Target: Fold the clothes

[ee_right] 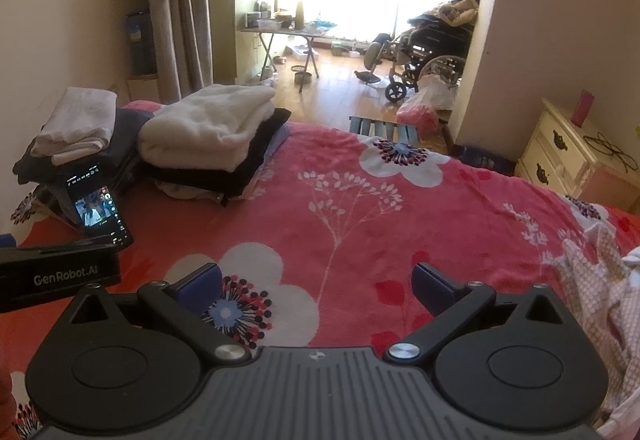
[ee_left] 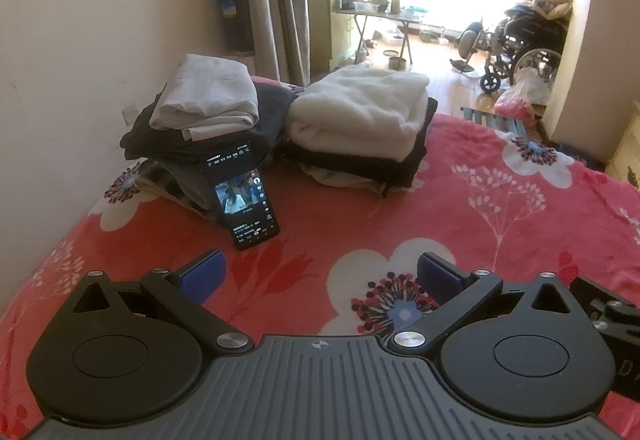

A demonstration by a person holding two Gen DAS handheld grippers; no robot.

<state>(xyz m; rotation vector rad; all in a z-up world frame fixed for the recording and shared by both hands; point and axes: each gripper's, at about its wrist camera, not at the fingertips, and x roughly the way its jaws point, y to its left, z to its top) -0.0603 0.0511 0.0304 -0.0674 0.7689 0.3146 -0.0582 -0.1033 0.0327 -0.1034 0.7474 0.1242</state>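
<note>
While both tongs are empty, the job now looks like picking the next thing to fold.

In the left wrist view, the left tongs [ee_left: 320, 272] are wide open, with the blue pads [ee_left: 202, 274] far apart and nothing between them. They hang low over the pink bed cover with big white flowers [ee_left: 400, 200]. Far ahead and a bit to the left sits a pile of folded clothes with a pale grey piece on top [ee_left: 206, 100]. Just right of it is a second pile with a fluffy white piece on top of black ones [ee_left: 358, 108]. A black phone with its screen lit [ee_left: 244, 200] leans on the left pile, closer to the tongs. Both piles look done, so leave them alone.

In the right wrist view, the right tongs [ee_right: 316, 280] are wide open too, and hold nothing. The black body of the other tool sits close on the left. Close on the right lies a crumpled cloth with small pink and white checks [ee_right: 596, 300], not folded yet. That is likely the next piece.

To do it well, move the right tongs over to the checked cloth and pinch one edge, not a thick bunch. Pull it onto the bare middle of the bed, straight ahead of both tongs. Spread it flat before folding. Keep away from the phone, so it does not tip.
</note>
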